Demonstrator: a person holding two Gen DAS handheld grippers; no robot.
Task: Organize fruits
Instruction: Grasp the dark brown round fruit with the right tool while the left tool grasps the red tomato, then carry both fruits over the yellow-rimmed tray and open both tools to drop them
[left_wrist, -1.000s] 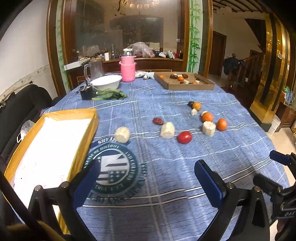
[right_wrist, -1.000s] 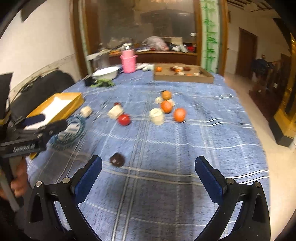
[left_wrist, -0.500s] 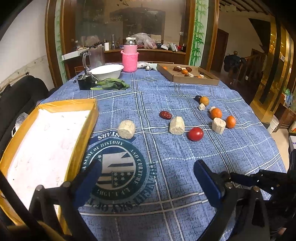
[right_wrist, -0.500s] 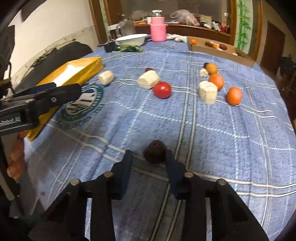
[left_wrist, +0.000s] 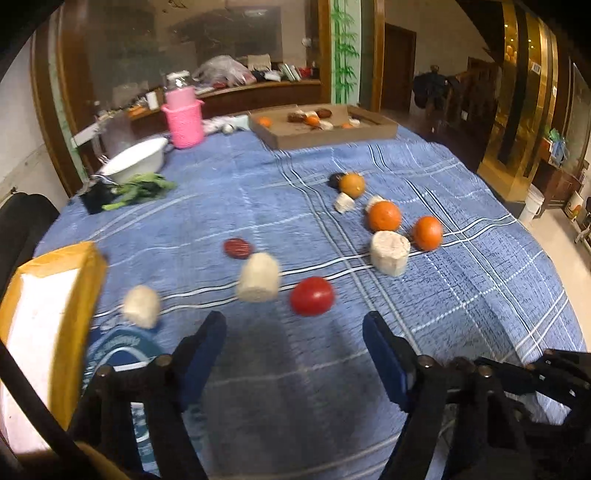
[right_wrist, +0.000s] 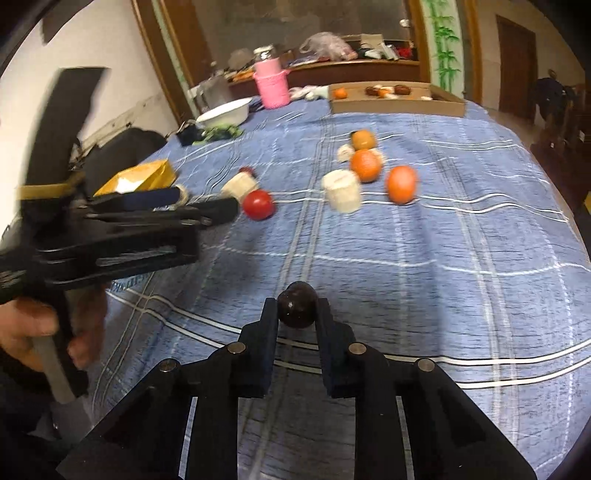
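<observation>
My right gripper (right_wrist: 297, 314) is shut on a small dark round fruit (right_wrist: 297, 308), held just over the blue checked tablecloth (right_wrist: 443, 295). My left gripper (left_wrist: 295, 325) is closing with nothing between its pads. A red tomato (left_wrist: 312, 295) lies just ahead of its fingertips (left_wrist: 218, 325). In the right wrist view the left gripper (right_wrist: 221, 210), held by a hand (right_wrist: 29, 325), reaches in beside the tomato (right_wrist: 258, 205). Three oranges (left_wrist: 384, 216) and several pale cut chunks (left_wrist: 258, 278) lie further out, with a dark red date (left_wrist: 238, 248).
A yellow-rimmed box (left_wrist: 48, 306) stands at the left edge. A cardboard tray (left_wrist: 325, 134) with fruit sits at the far side. A white bowl (left_wrist: 135, 160), greens (left_wrist: 142, 190) and a pink basket (left_wrist: 183, 120) stand at the back left. The table's right edge drops to the floor.
My right gripper has shut on the dark fruit. My left gripper has moved forward up to the tomato and its jaws have narrowed.
</observation>
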